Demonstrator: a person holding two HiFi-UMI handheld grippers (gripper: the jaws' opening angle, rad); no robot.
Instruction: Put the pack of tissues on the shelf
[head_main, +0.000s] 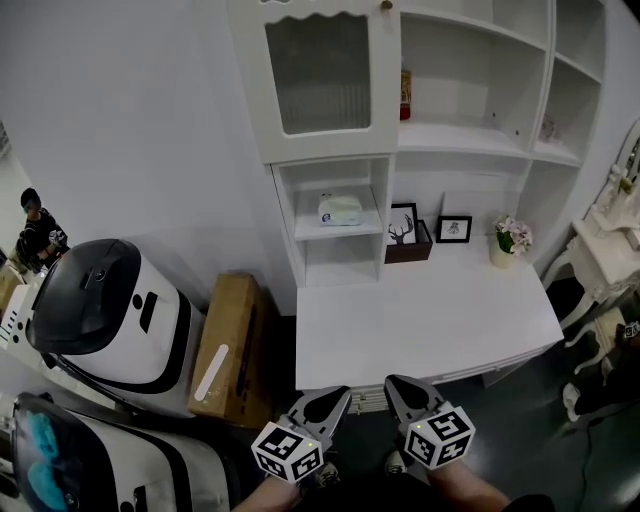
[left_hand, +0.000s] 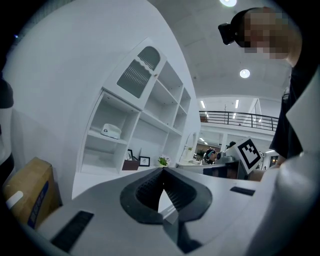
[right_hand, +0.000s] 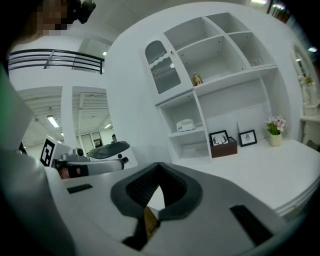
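The pack of tissues (head_main: 340, 210) is a white, pale-green pack lying on the middle shelf of the narrow white cubby (head_main: 338, 232) under the glass-door cabinet. It also shows far off in the left gripper view (left_hand: 111, 131) and the right gripper view (right_hand: 185, 125). My left gripper (head_main: 340, 394) and right gripper (head_main: 396, 382) are side by side at the near edge of the white desk (head_main: 430, 320), well short of the shelf. Each gripper is shut, tips meeting (left_hand: 162, 170) (right_hand: 159, 165), with nothing held.
On the desk's back stand a dark box with a deer picture (head_main: 405, 232), a small framed picture (head_main: 454, 229) and a flower pot (head_main: 508, 240). A cardboard box (head_main: 232, 350) and a white robot (head_main: 110, 310) stand left of the desk. A white chair (head_main: 605, 250) is at right.
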